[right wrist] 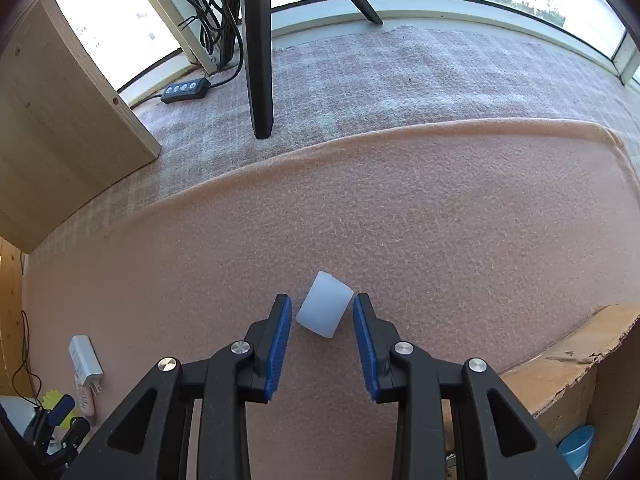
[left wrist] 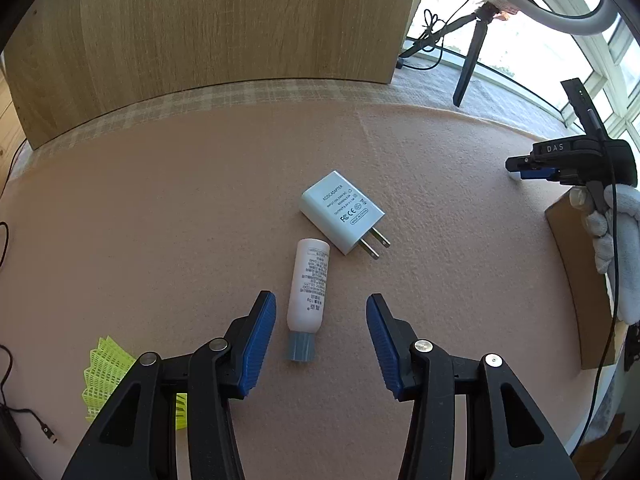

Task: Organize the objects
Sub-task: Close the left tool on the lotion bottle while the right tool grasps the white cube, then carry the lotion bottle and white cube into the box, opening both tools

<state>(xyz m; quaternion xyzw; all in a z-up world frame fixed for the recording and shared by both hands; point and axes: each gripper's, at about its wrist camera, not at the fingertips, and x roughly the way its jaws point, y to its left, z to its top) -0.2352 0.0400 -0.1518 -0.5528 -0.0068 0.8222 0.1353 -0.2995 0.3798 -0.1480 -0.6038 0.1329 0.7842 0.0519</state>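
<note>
Left claw (left wrist: 321,312) spread wide above the peach-felt tabletop (left wrist: 160,220), pads clear of the small white bottle (left wrist: 308,284) lying between them, grey cap (left wrist: 299,347) nearest; white plug adapter (left wrist: 342,211) just beyond, yellow-green shuttlecock (left wrist: 105,376) off to the left. Right claw (right wrist: 322,316) straddling a white cap (right wrist: 325,309), right pad at its edge, left pad just clear; cardboard box (right wrist: 560,368) at right

Matt, fuzzy cloth blanket (right wrist: 440,220), apparently fleece
</note>
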